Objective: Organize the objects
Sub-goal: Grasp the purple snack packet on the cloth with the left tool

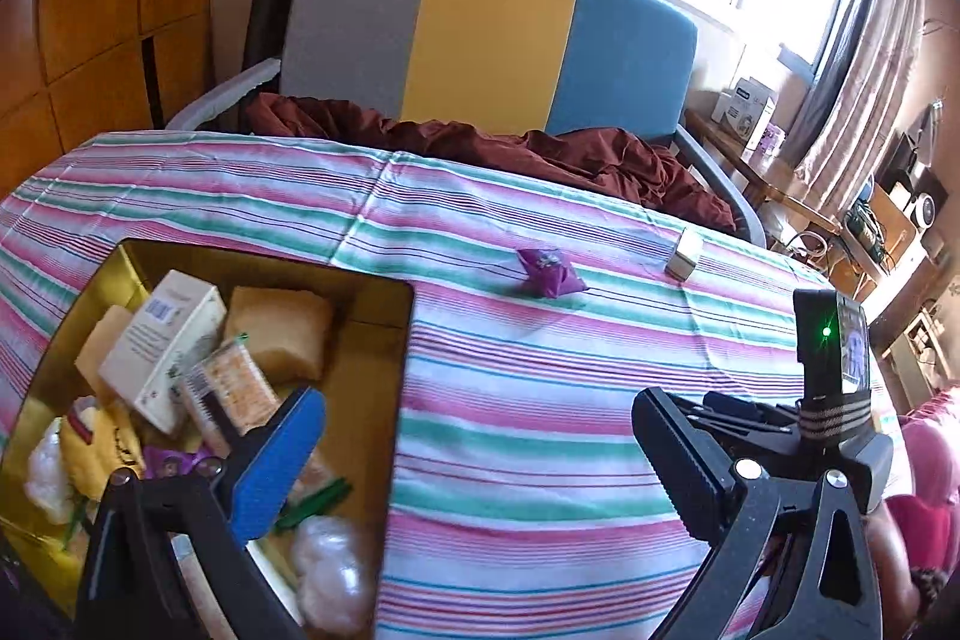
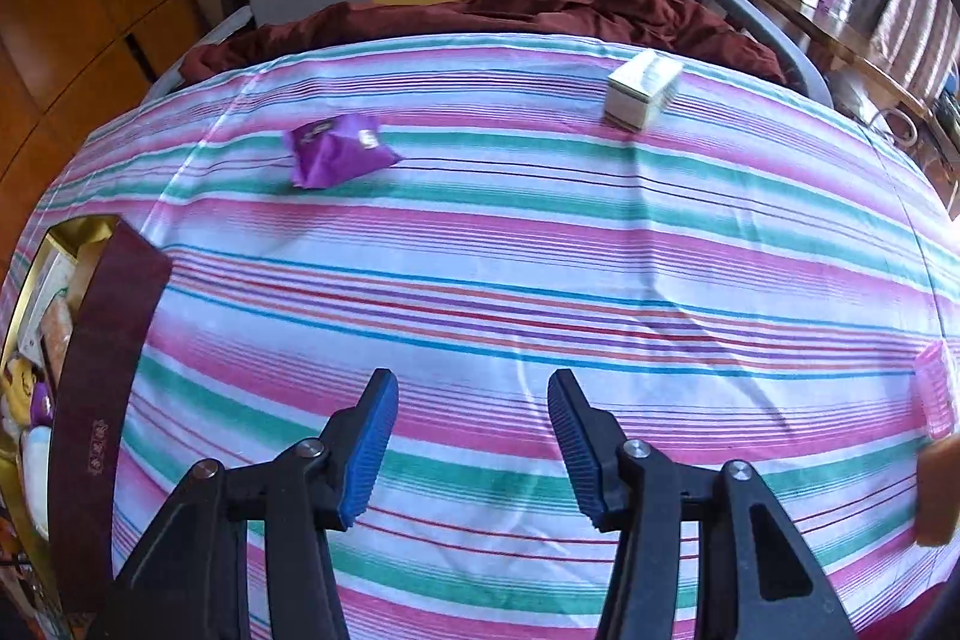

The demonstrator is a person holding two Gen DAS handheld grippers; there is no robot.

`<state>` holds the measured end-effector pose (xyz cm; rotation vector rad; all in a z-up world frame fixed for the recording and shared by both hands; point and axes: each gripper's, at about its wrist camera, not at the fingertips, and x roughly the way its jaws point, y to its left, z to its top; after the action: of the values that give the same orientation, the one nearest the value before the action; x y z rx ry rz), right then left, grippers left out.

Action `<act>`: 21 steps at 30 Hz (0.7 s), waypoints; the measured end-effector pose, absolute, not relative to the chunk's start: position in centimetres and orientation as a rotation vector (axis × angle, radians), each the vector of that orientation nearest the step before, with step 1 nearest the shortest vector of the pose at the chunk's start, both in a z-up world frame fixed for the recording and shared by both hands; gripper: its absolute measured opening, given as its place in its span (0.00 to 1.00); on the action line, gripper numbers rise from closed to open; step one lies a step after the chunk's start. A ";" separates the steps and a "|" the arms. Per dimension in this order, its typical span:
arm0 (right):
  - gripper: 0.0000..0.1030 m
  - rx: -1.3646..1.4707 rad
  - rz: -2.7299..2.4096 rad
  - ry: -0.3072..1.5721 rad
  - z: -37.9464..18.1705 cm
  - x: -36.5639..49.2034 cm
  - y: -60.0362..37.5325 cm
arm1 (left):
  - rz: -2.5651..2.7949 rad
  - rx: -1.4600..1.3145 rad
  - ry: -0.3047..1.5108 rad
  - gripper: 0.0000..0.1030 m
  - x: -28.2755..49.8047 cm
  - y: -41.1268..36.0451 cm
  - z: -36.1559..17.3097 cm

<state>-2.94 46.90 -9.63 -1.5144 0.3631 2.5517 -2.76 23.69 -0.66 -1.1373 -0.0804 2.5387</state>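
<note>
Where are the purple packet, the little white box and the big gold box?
purple packet (image 2: 336, 148): right wrist view, wrapper's middle.
small white box (image 2: 642, 94): right wrist view, front face.
gold box (image 1: 384, 322): left wrist view, inner right wall.

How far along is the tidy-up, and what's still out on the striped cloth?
Mostly done, it seems: the gold-lined box already holds a white carton, a sponge-like block and several packets. Nothing is in hand: the left gripper and the right gripper are both open and empty. Left out on the striped cloth: the purple packet, the small white box, and a pink item at the right edge.
</note>
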 end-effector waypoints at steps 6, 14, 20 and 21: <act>0.51 -1.458 2.459 0.536 -10.1 -2.5 50.8 | 2.562 -1.078 -0.007 1.00 -5.0 29.7 -0.4; 0.51 -1.342 2.422 0.674 -8.7 -1.8 53.9 | 2.627 -1.197 0.132 1.00 -11.7 35.5 -4.7; 0.51 -1.320 2.427 0.717 -8.2 -1.9 54.6 | 2.643 -1.268 0.112 1.00 -16.0 37.1 -7.4; 0.51 -1.322 2.424 0.723 -8.3 -2.0 54.5 | 2.640 -1.269 0.097 1.00 -16.5 37.2 -7.8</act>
<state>-1.96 54.54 -8.25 -1.3219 0.7231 2.4239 -16.46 37.24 -7.76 -1.2695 0.0965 2.6401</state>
